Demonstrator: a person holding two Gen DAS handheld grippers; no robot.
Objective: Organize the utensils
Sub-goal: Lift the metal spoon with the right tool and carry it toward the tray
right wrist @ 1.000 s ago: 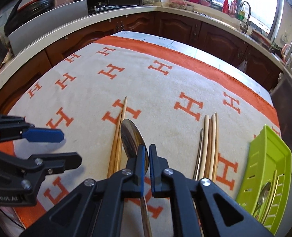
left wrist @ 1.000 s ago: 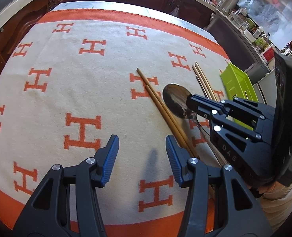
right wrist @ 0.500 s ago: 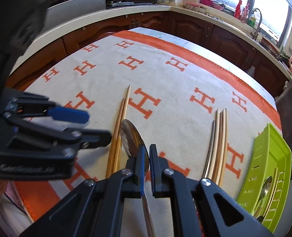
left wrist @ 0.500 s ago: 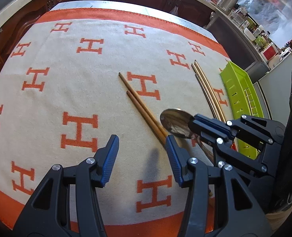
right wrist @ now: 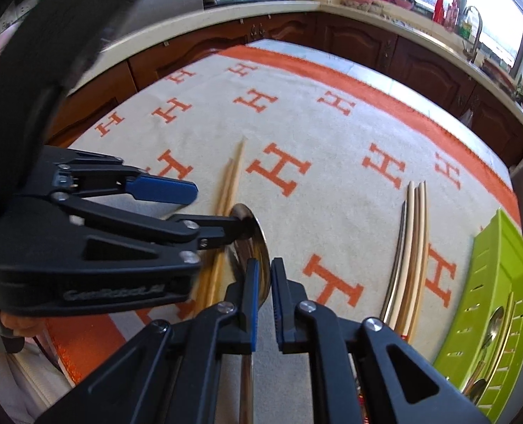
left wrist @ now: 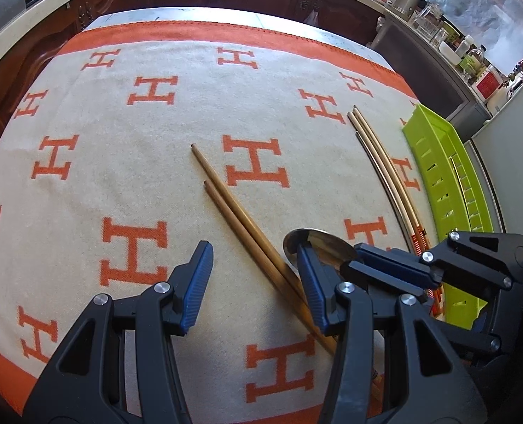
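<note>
right gripper [right wrist: 263, 272] jaws just eased open around the spoon [right wrist: 252, 238], left gripper [left wrist: 254, 275] open

Steel spoon [right wrist: 252, 247] lies beside brown chopstick pair [left wrist: 242, 224]; pale chopstick bundle [right wrist: 411, 247] at 3 o'clock, near green tray [right wrist: 494, 272] w/ cutlery.

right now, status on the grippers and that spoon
Left gripper open, holding nothing. Right gripper jaws just opening, shiny metal spoon between them. Brown wooden chopstick pair close beside spoon.

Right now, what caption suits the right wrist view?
Right gripper, jaws just opening around a spoon, beside the left gripper, above chopsticks.
</note>
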